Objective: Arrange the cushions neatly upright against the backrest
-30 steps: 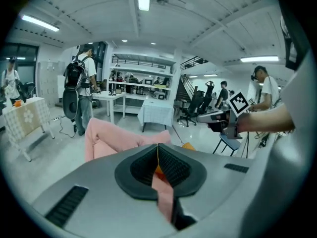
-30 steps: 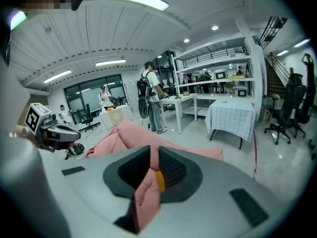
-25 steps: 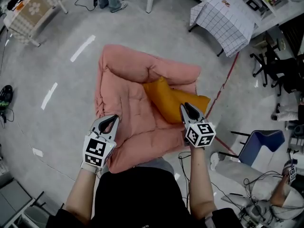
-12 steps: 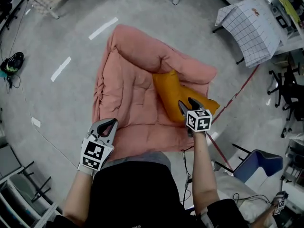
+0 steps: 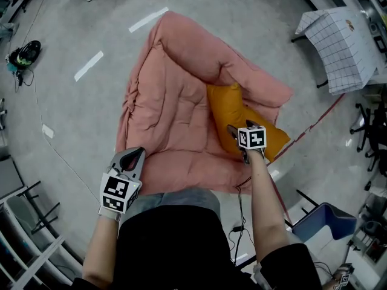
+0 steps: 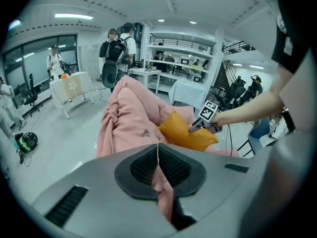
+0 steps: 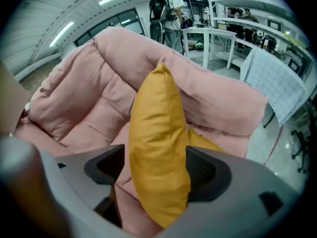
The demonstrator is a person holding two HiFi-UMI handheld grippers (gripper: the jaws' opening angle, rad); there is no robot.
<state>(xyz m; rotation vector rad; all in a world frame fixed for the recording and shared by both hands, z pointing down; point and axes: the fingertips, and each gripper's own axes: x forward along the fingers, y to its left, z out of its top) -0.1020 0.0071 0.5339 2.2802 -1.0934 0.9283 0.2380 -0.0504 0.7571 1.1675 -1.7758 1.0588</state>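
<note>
The orange square fabric cushion point(image 7: 156, 133) stands on edge against the right side of the backrest of the pink quilted floor sofa point(image 5: 172, 95). It sits between the fingers of the right gripper point(image 5: 239, 128), which are opening off it. The left gripper point(image 6: 158, 158) has its fingers clenched on the sofa's near left edge.

Pink floor sofa point(image 5: 172, 110): the left part of the seat is bare and open to approach from the front. The right part is blocked by 1 orange cushion point(image 5: 233, 110), on edge and touching the backrest point(image 5: 205, 59). The grey floor point(image 5: 72, 125) to the left is open. The right side is hemmed in by a checked table point(image 5: 341, 41), a blue chair point(image 5: 323, 219) and cables point(image 5: 240, 207).
</note>
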